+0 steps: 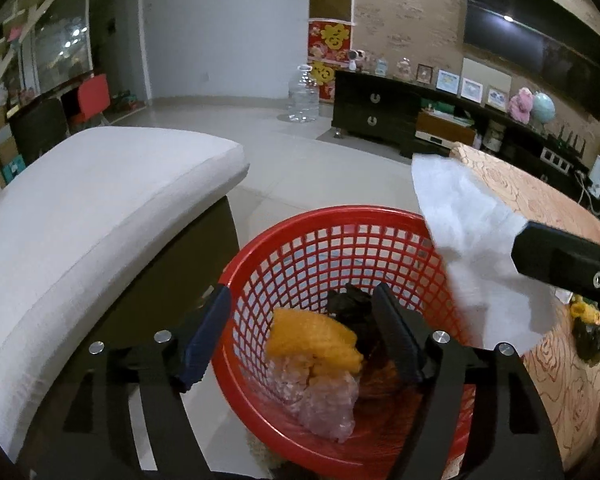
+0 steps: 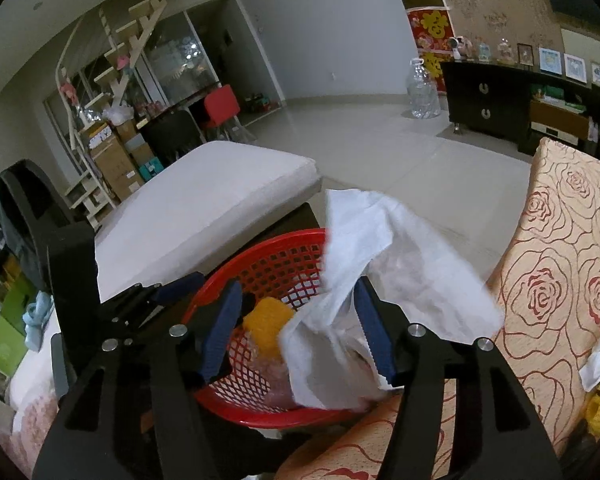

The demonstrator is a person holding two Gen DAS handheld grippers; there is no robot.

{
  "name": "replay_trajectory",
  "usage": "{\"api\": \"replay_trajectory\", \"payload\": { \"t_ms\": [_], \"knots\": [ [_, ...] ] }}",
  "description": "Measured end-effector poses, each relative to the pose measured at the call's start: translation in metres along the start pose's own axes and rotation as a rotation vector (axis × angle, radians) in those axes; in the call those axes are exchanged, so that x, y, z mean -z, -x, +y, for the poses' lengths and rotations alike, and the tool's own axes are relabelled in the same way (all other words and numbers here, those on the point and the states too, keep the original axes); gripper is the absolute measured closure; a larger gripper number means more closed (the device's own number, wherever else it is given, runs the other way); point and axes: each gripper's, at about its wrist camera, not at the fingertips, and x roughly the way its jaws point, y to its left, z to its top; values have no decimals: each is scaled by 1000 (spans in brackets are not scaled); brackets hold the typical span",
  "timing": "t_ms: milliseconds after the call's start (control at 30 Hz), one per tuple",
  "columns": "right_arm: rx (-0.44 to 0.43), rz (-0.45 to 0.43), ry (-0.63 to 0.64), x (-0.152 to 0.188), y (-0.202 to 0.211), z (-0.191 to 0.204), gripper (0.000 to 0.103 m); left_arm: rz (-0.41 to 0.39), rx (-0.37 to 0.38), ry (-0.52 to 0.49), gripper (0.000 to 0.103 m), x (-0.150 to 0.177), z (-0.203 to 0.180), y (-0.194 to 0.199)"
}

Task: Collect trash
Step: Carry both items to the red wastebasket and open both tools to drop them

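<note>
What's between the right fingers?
The white tissue, draped over the right finger, with the red basket below; the right wrist view shows it.

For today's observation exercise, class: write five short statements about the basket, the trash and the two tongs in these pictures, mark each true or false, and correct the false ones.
1. The basket is red with a mesh wall. True.
2. The basket holds nothing. False: a yellow piece, a dark crumpled piece and clear plastic wrap lie in it.
3. The white tissue hangs at the right tongs, over the basket. True.
4. The left tongs are clamped on the yellow piece. False: they are open, holding nothing.
5. The cloth with the rose pattern is blue. False: it is beige with red roses.
</note>
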Motion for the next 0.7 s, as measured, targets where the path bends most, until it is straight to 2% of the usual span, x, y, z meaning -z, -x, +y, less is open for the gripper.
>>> {"api": "replay_trajectory", "payload": {
  "t_ms": [267, 700],
  "knots": [
    [-22, 2, -9, -1, 1, -1, 46, -37, -10, 49, 30, -2, 13, 10],
    [125, -46, 48, 7, 15, -6, 46, -96, 8, 70, 30, -3, 19, 22]
  ]
}}
